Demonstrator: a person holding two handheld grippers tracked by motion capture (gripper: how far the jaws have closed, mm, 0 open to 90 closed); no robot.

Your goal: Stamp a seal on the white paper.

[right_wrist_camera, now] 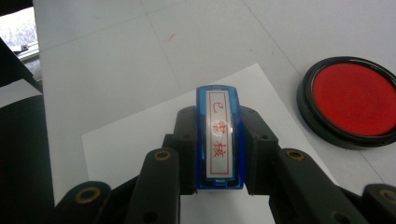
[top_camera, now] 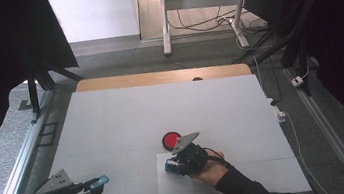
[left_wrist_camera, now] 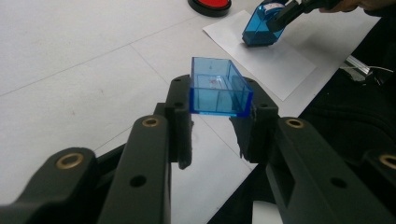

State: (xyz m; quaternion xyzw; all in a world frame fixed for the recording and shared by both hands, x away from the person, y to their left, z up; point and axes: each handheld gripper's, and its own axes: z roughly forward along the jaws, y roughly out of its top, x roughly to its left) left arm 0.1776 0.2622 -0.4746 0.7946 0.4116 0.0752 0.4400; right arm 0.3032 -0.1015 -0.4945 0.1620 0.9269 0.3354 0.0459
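In the high view, the left gripper [top_camera: 101, 181] is at the lower left of the frame, near the front edge of the white tabletop [top_camera: 127, 118]. Its jaws are closed on a blue transparent cap [top_camera: 99, 180], an open box-like piece. In the left gripper view this cap [left_wrist_camera: 218, 87] sits in the middle of the frame, clamped between the two black jaws, with its hollow side turned up and away from the camera.

The right gripper [top_camera: 171, 164] is at the lower middle of the high view, and its jaws are closed on a blue stamp [top_camera: 171, 165]. In the right gripper view the stamp [right_wrist_camera: 219, 137] stands in the centre, squeezed from both sides, and a white label with red characters faces the camera. The stamp is over a white sheet of paper [top_camera: 172, 188] that lies flat on the tabletop. In the left gripper view, at the upper right, the stamp [left_wrist_camera: 259, 29] has its lower end on the paper [left_wrist_camera: 280, 63], a little tilted.

A round red ink pad [top_camera: 170, 139] in a black case lies just beyond the paper, near the right gripper. In the right gripper view it is at the right side of the frame [right_wrist_camera: 352, 100].
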